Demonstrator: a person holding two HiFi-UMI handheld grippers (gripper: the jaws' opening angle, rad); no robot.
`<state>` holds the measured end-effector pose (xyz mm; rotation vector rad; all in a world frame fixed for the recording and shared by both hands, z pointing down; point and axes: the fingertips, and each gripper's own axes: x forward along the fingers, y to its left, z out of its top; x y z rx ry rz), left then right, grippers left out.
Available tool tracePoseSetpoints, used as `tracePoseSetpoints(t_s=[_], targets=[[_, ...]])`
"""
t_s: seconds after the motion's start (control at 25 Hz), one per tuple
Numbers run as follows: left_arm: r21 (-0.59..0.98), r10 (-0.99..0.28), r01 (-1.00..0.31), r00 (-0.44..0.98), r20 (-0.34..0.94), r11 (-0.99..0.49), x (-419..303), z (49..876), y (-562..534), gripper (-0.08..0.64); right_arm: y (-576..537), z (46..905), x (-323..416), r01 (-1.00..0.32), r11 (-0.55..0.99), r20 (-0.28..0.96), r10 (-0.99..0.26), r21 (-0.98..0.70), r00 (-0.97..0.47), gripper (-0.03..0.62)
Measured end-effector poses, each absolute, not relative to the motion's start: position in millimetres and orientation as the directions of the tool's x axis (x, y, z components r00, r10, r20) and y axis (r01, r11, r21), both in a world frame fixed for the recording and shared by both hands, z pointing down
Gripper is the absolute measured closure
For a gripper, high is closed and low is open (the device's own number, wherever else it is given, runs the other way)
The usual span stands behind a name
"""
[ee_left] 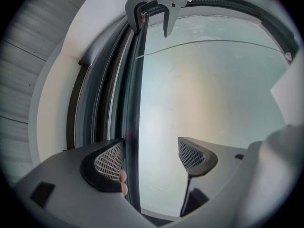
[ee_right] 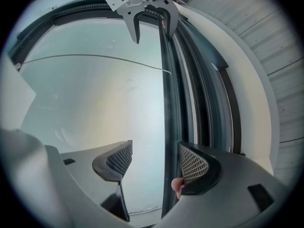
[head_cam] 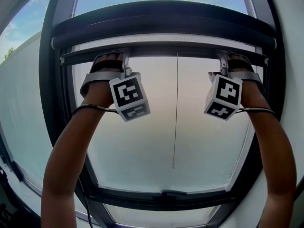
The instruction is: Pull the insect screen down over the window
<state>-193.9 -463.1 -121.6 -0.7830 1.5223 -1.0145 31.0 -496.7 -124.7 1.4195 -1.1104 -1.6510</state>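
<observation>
Screen bar (head_cam: 166, 52) sits high, near the top edge of the window frame (head_cam: 47, 80) — screen hardly down. Left gripper (head_cam: 126, 60) and right gripper (head_cam: 222, 61) straddle it, jaws apart and unclenched. Next, likely: clamp the bar, draw down evenly. Gripper views show the gaps — only the head view shows the pull cord (head_cam: 175, 113) hanging mid-pane.

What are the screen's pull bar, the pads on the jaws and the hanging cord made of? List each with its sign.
The pull bar: dark, smooth, straight-edged, so probably painted metal or plastic. The pads: black rims around pale gridded faces, likely rubber or plastic. The cord: a thin pale line hanging straight, probably string.
</observation>
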Motion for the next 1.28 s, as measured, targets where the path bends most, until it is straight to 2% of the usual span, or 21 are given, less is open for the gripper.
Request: tracePoseSetpoints(t_s=[0.36, 0.68, 0.96, 1.28], targets=[[-0.944, -0.929, 0.032, -0.173, -0.327, 0.327, -190, -81, -458, 0.216, -495, -85, 34, 0.021, -0.32, -0.314, -0.939, 0.947, -0.139, 0.309], [-0.96, -0.945, 0.046, -0.171, -0.279, 0.276, -193, -45, -458, 0.216, -492, -49, 32, 0.008, -0.25, -0.245, -0.954, 0.968, -0.17, 0.31], [-0.971, -0.958, 0.018, -0.158, -0.239, 0.239, -190, -17, -458, 0.216, -493, -23, 35, 0.042, -0.234, -0.224, -0.961, 0.971, -0.164, 0.309], [-0.991, -0.978, 0.012, -0.157, -0.134, 0.133, -190, 31, -453, 0.216, -490, 23, 36, 0.072, -0.194, -0.18, -0.97, 0.978, -0.166, 0.31]])
